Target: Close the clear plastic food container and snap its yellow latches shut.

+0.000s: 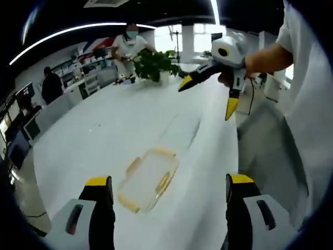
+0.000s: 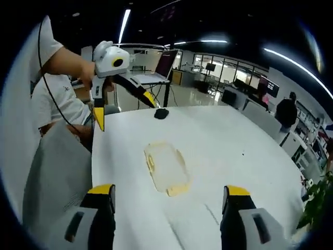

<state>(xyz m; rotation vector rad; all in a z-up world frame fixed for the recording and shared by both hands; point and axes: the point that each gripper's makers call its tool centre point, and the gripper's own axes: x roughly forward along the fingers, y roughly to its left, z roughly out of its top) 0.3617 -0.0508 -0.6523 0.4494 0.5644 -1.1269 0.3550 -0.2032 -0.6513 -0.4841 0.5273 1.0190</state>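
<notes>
Table (image 1: pixel 130 120): large, white, rounded; spreads ahead of both grippers and carries everything below.

Plant (image 1: pixel 153 65): leafy, potted, at the table's far end beyond the left gripper (image 1: pixel 169 190).

Container (image 1: pixel 148 179): clear plastic with yellow latches, flat on the table, just ahead of the left gripper and between its jaws' line of sight; ahead of the right gripper (image 2: pixel 166 198) too, container (image 2: pixel 166 167) untouched. Likely light, stiff, slippery, prone to skating when pressed; best steadied at a rim while a latch is pushed.

Left gripper: jaws wide, empty.

Right gripper: jaws wide, empty.

Small dark object (image 2: pixel 161 113): beyond the container, unidentifiable.
</notes>
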